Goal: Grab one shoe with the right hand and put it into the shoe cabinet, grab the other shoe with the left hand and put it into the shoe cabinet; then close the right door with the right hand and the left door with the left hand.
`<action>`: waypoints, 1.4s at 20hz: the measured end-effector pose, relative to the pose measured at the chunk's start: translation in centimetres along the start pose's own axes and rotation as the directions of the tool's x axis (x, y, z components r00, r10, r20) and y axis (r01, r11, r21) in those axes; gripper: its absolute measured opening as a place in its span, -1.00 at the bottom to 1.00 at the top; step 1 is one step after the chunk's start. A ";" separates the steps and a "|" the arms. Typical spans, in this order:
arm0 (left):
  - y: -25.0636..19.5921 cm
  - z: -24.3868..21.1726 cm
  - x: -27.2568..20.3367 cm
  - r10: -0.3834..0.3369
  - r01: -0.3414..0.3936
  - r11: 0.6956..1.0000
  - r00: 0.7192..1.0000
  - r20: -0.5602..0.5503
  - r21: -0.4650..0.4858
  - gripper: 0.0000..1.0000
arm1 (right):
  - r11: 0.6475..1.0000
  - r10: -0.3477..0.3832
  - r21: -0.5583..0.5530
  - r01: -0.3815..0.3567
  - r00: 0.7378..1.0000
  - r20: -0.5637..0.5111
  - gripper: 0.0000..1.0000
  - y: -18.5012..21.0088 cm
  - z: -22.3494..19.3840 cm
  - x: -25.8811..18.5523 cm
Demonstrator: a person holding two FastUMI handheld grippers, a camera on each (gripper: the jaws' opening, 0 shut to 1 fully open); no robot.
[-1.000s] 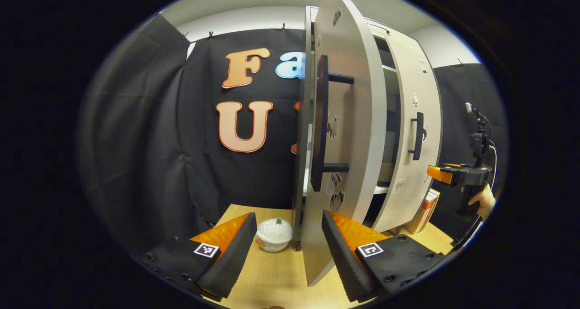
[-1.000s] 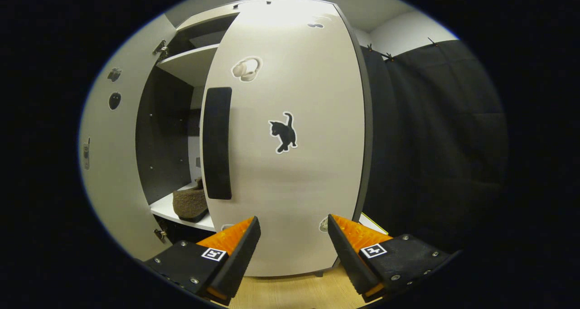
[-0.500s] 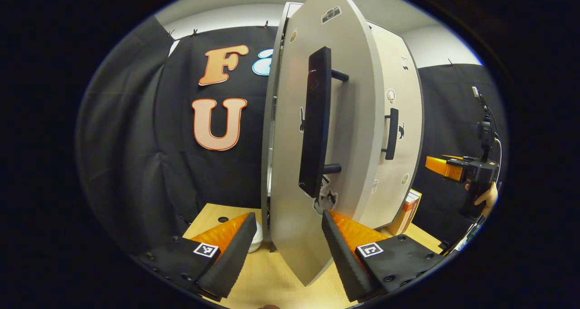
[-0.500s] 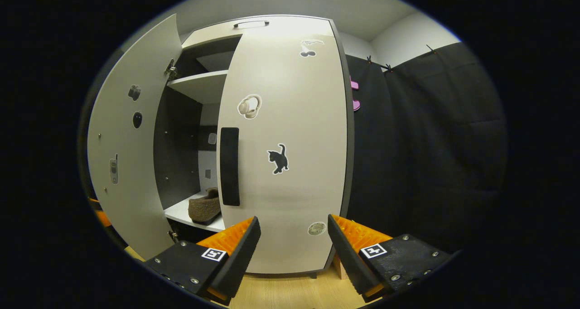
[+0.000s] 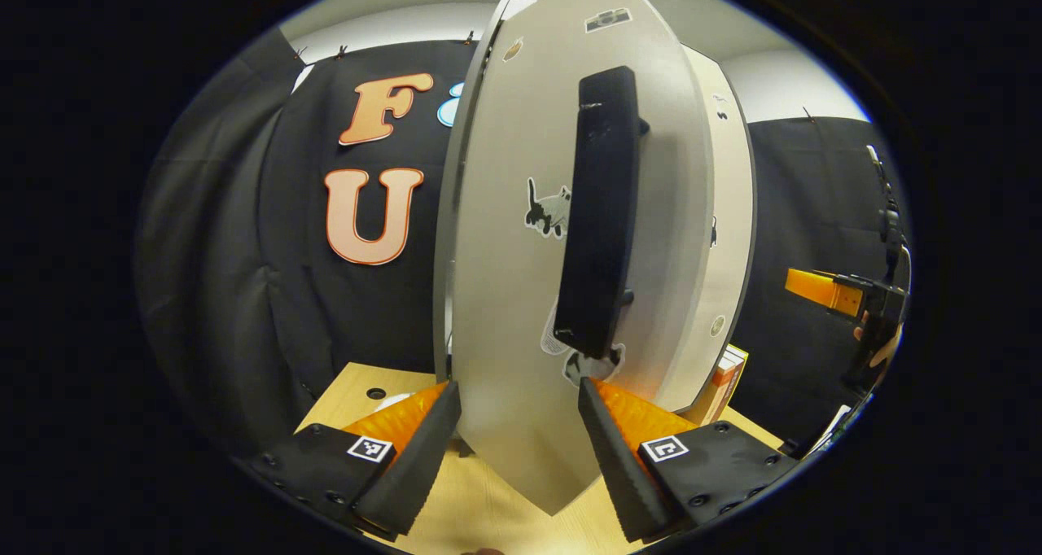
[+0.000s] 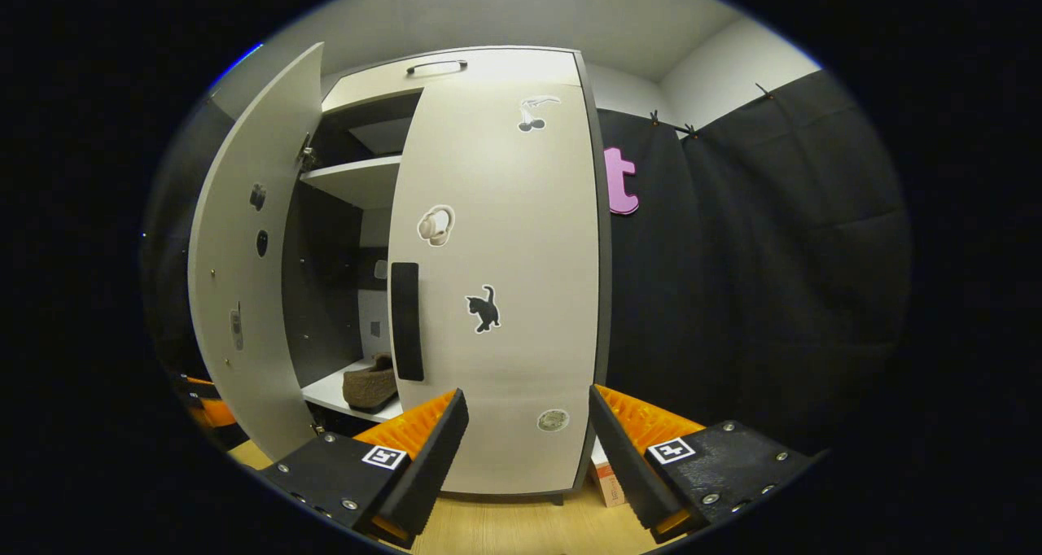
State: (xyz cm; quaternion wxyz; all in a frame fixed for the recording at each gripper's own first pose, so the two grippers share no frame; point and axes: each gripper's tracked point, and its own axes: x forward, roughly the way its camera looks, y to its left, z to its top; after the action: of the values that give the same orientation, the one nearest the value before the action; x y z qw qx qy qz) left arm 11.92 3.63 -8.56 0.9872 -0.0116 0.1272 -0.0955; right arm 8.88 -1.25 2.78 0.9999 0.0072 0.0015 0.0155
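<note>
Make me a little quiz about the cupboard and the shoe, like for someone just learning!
1. True or false: the right door is shut.
2. What lies on the shelf inside the cabinet? A) a ball B) a shoe C) a cup
3. Fill in: the left door is still ____.

Key: 1 true. 2 B. 3 open.

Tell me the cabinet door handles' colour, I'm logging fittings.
Black, clearest on the left door's handle in the left gripper view.
</note>
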 end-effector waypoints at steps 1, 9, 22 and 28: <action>-0.4 -0.1 0.7 -0.004 0.004 1.000 1.000 0.007 0.002 0.83 | 1.000 -0.004 0.001 0.004 1.000 0.000 0.85 -0.4 0.0 -0.1; -3.7 0.8 8.0 -0.030 0.028 0.999 0.998 0.063 0.027 0.94 | 0.999 -0.042 -0.009 0.042 0.999 -0.005 0.85 -3.3 -0.6 0.3; -4.4 1.2 10.7 0.019 -0.023 0.999 0.997 0.073 0.049 0.99 | 0.998 -0.048 -0.043 0.048 0.999 -0.007 0.84 -5.5 -1.2 2.5; -4.6 1.4 10.7 0.063 -0.068 0.995 0.995 0.074 0.072 0.94 | 0.998 -0.037 -0.041 0.036 0.999 -0.018 0.84 -6.1 -1.9 4.0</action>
State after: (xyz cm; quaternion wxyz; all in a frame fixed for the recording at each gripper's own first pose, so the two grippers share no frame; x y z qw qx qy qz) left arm 21.63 -2.91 -9.62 0.9934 0.0261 0.0887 -0.0673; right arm 13.05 -7.16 0.80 0.9998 -0.0133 0.0109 -0.0028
